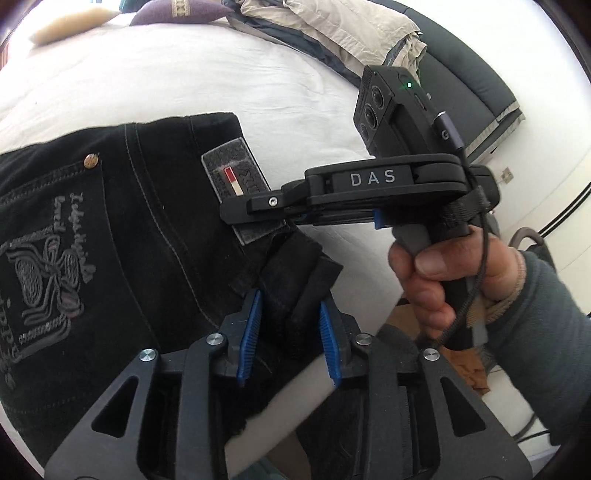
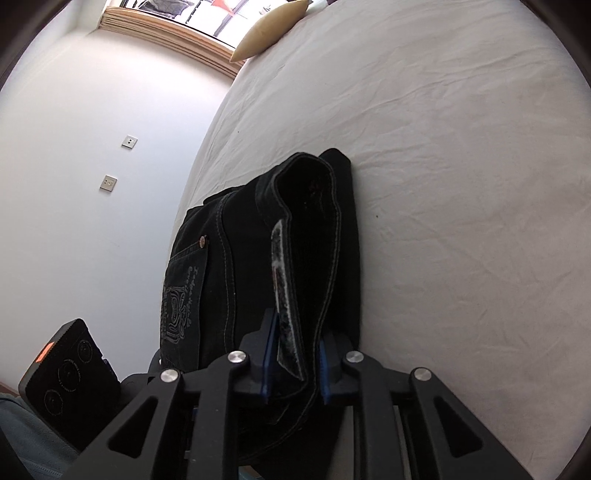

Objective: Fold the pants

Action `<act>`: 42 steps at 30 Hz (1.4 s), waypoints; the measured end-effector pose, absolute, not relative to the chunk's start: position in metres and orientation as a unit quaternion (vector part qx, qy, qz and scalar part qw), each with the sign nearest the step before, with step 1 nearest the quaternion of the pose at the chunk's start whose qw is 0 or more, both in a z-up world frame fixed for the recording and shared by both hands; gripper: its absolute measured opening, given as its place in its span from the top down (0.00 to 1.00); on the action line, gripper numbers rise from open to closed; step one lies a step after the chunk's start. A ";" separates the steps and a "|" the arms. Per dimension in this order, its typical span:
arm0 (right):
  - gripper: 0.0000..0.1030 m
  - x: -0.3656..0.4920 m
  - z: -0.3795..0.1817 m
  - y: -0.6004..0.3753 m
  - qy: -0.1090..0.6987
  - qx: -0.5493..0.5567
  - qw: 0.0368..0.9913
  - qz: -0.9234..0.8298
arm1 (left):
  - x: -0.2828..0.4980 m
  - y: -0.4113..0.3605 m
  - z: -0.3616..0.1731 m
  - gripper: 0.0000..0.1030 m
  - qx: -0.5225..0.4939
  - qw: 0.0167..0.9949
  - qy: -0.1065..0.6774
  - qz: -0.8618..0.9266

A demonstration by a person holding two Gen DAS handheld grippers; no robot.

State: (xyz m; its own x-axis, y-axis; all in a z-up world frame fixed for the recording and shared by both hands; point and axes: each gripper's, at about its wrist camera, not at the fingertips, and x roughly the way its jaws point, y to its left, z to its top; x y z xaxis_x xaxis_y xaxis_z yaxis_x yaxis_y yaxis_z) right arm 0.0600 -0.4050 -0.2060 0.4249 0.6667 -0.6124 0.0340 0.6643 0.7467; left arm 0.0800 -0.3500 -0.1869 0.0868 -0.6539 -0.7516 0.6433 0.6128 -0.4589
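Both grippers pinch the jeans' (image 1: 110,229) waistband at the bed (image 2: 461,184) edge.
Left gripper (image 1: 291,325) and right gripper (image 2: 295,369) each clamp denim; folding looks barely begun.

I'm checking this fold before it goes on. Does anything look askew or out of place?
Nothing looks damaged. The black pants are bunched, with the waistband standing up off the bed between both grips. The left hand-held gripper and right hand-held gripper each pinch fabric. A heap of other clothes lies at the bed's far edge.
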 end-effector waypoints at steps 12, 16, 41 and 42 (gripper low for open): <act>0.47 0.018 -0.153 -0.409 0.436 0.382 0.781 0.233 | 0.122 -0.245 -0.174 0.72 -0.066 0.783 0.506 -0.354; 0.46 0.016 -0.188 -0.387 0.481 0.392 0.748 0.235 | 0.124 -0.256 -0.183 0.72 -0.032 0.787 0.512 -0.342; 0.39 0.075 -0.208 -0.406 0.455 0.467 0.710 0.266 | 0.156 -0.240 -0.145 0.72 -0.069 0.780 0.475 -0.402; 0.39 0.072 -0.210 -0.409 0.452 0.475 0.706 0.269 | 0.166 -0.235 -0.144 0.72 -0.090 0.767 0.472 -0.425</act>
State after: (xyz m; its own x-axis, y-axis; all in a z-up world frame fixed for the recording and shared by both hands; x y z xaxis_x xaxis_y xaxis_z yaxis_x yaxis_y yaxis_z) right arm 0.0723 -0.4086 -0.2095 0.4473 0.8085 -0.3826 0.0502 0.4043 0.9132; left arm 0.1655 -0.2350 -0.1436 0.1935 -0.7366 -0.6480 0.5670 0.6230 -0.5389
